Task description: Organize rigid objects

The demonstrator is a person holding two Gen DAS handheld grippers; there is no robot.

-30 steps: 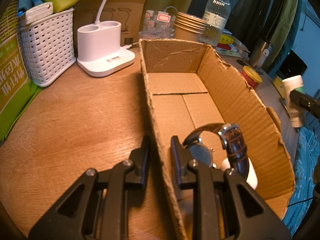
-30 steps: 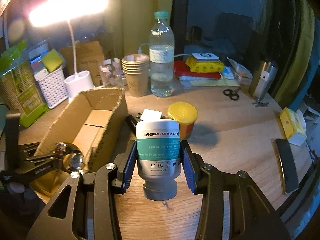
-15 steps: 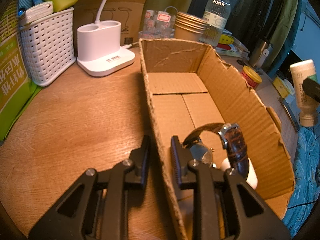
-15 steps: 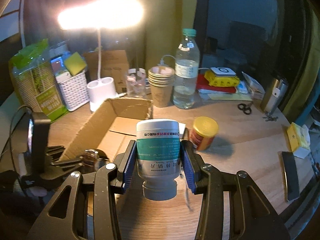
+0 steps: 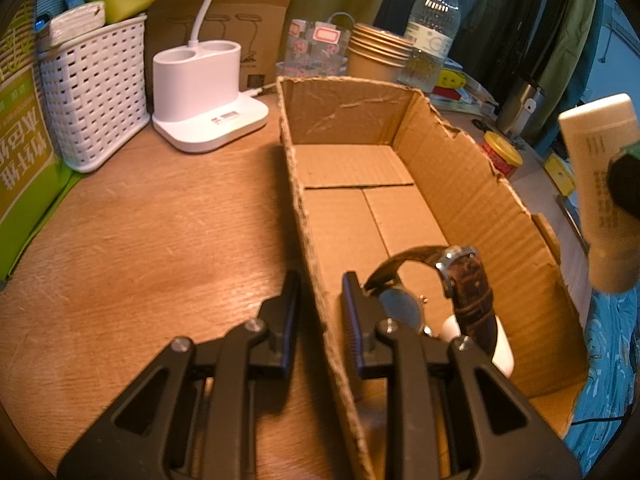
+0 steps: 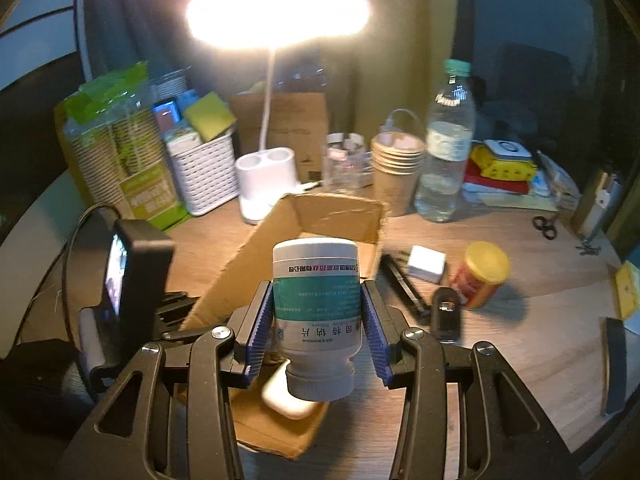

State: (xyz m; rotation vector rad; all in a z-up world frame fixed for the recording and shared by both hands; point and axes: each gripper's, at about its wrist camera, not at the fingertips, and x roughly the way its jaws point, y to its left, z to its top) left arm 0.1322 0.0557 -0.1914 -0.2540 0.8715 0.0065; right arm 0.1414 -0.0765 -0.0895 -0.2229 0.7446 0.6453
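An open cardboard box (image 5: 472,184) lies on the wooden desk, also in the right wrist view (image 6: 336,216). Inside its near end are a brown-strap watch (image 5: 464,288) and a white object (image 5: 502,350), which also shows in the right wrist view (image 6: 286,402). My left gripper (image 5: 318,316) is shut on the box's left wall (image 5: 316,280). My right gripper (image 6: 318,332) is shut on a white pill bottle with a teal label (image 6: 316,300), held upside down above the box's near end. The bottle shows at the right edge of the left wrist view (image 5: 600,184).
On the desk stand a white lamp base (image 5: 204,100), a white basket (image 5: 96,92), paper cups (image 5: 378,50), a water bottle (image 5: 430,28) and a yellow-lidded jar (image 6: 482,274). A black clip (image 6: 446,314), scissors (image 6: 545,226) and a white block (image 6: 426,264) lie right of the box.
My right gripper has carried the pill bottle up and left, from beside the box to above its near end. My left gripper has stayed clamped on the box wall.
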